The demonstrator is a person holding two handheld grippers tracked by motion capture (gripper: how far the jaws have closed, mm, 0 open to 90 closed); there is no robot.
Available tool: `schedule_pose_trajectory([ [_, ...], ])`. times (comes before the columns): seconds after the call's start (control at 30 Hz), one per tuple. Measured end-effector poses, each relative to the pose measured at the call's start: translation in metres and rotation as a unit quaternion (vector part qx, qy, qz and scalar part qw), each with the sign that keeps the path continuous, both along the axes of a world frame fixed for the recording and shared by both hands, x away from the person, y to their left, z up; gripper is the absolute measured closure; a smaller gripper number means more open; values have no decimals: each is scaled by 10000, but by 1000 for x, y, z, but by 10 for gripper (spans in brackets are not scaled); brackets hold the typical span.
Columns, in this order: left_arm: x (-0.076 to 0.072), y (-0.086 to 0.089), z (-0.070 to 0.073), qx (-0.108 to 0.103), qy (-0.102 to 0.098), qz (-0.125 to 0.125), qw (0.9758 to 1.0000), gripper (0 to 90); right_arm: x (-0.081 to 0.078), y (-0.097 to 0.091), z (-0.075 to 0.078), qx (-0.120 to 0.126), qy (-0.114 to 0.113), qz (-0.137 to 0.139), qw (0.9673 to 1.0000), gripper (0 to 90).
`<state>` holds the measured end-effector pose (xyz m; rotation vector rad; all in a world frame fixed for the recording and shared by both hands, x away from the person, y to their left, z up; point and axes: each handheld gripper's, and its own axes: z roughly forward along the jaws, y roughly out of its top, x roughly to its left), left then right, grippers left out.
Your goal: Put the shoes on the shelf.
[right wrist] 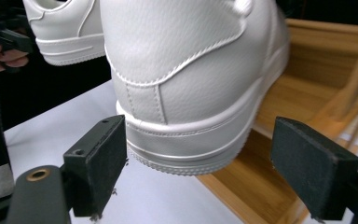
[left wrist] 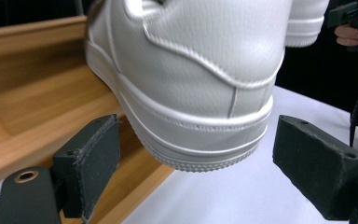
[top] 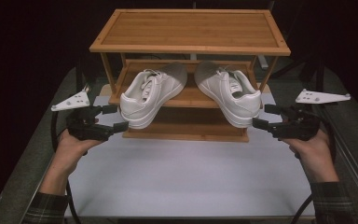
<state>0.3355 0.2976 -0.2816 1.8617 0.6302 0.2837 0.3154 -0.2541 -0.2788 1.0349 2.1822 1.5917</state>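
Two white leather low-top sneakers resting on the middle shelf of a three-tier bamboo shoe rack (top: pixel 191 29), heels jutting past its front edge over a white table mat (top: pixel 186 172). Left white sneaker (top: pixel 150 97) toward 10 o'clock of the mat's middle, toe angled toward 1 o'clock, heel toward 7 o'clock. Right white sneaker (top: pixel 230 95) toward 2 o'clock, toe toward 11 o'clock, heel toward 5 o'clock. Left black two-jaw gripper (top: pixel 114 117) at 9 o'clock, held in the left hand (top: pixel 72 144), jaws spread wide and level just beside the left heel. In the left gripper view, heel (left wrist: pixel 200 93) between the two foam pads (left wrist: pixel 91 163) with clear gaps on both sides, nothing gripped. Right black two-jaw gripper (top: pixel 263 116) at 3 o'clock, in the right hand (top: pixel 310 151), likewise wide open. In the right gripper view, right heel (right wrist: pixel 186 93) between the pads (right wrist: pixel 100 165); left pad just beside the sole, contact not certain, right pad well apart; no grip.
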Motion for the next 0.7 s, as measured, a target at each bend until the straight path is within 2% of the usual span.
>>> schedule_pose_trajectory([
  [0.1,3,-8,-5,87,-7,-32,10000,146,3,7,-6,-56,5,98,9999,179],
  [0.17,6,-13,-6,73,-16,-98,9999,146,6,9,-7,4,-1,145,9999,176],
  [0.33,7,-21,-6,151,-70,-48,9998,127,8,14,-8,13,-24,265,9996,175],
  [0.4,6,-23,-5,163,-83,-27,9998,126,8,20,-7,-103,-105,217,9997,163],
  [0.5,7,-29,-5,233,-114,-7,9997,127,9,25,-5,-150,-110,224,9996,163],
  [0.7,13,-48,-5,240,-140,-73,9996,140,13,38,-4,-181,-130,300,9993,175],
])
